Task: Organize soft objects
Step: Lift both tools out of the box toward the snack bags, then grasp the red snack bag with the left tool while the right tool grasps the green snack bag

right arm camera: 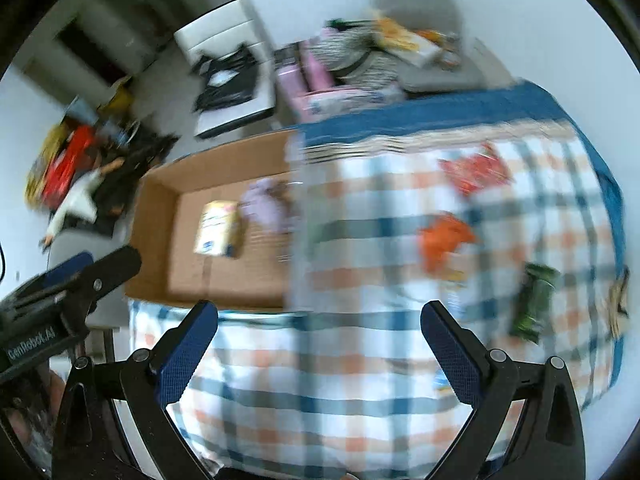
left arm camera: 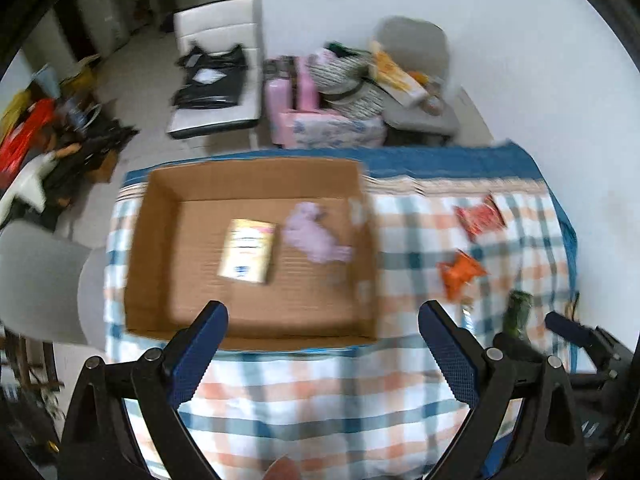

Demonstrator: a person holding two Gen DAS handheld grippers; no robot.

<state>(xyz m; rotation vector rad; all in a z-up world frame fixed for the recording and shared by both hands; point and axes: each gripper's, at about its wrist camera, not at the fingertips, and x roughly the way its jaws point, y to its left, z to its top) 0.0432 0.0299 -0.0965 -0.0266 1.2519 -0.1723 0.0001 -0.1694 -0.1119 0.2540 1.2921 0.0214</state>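
Observation:
An open cardboard box (left arm camera: pixel 160 240) sits on the left of a plaid-covered table (left arm camera: pixel 320 400). Inside lie a yellow packet (left arm camera: pixel 247 250) and a lilac soft cloth (left arm camera: pixel 314 232). On the cloth to the right lie a red packet (left arm camera: pixel 480 216), an orange packet (left arm camera: pixel 460 274) and a dark green packet (left arm camera: pixel 518 312). My left gripper (left arm camera: pixel 322 320) is open and empty above the box's near wall. My right gripper (right arm camera: pixel 318 320) is open and empty above the table; the orange packet (right arm camera: pixel 444 240), red packet (right arm camera: pixel 474 170) and green packet (right arm camera: pixel 534 304) lie ahead to its right. Both views are blurred.
Beyond the table stand a white chair (left arm camera: pixel 218 80) with a black bag, a pink box (left arm camera: pixel 328 128) with piled items, and a grey chair (left arm camera: pixel 416 80). Clutter lies on the floor at left (left arm camera: pixel 60 140). A grey seat (left arm camera: pixel 40 280) stands by the table's left edge.

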